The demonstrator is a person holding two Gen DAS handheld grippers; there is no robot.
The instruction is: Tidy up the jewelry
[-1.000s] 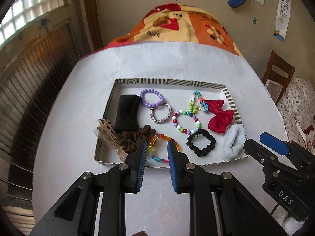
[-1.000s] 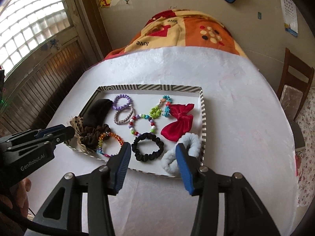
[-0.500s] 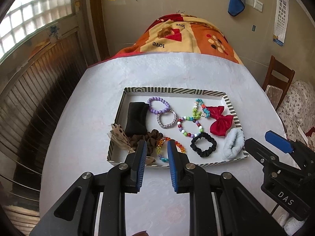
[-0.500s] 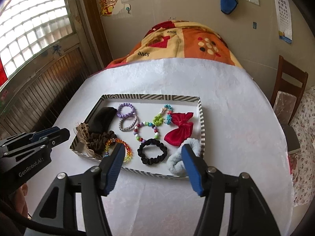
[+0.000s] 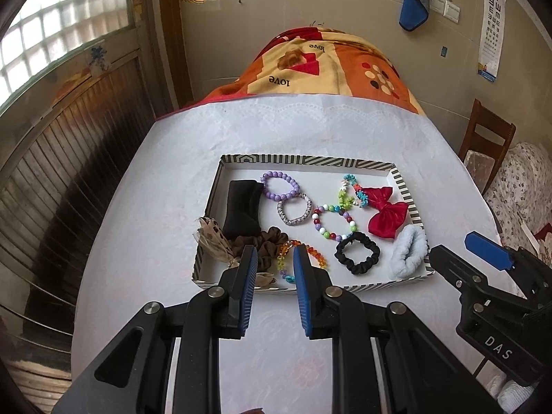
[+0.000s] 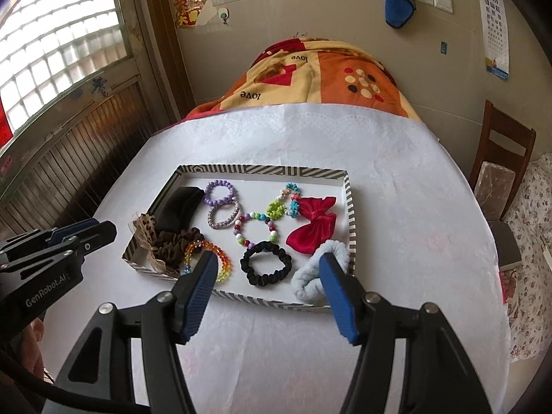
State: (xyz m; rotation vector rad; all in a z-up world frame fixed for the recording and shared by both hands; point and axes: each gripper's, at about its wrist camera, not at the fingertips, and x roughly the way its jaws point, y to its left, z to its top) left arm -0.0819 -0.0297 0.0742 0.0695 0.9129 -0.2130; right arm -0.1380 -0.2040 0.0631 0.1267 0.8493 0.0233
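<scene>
Both tools hover empty before the tray (image 5: 403,188): left (image 5: 275,262) narrowly apart, right (image 6: 267,267) just widened.

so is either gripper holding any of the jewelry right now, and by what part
Nothing is held. The left gripper and the right gripper both hang above the tray with nothing between their fingers; the right's jaws have just been opening.

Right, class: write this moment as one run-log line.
left gripper: open, empty | right gripper: jaws just opened wider, empty | tray: jewelry and hair ties inside | phase: hovering short of tray
</scene>
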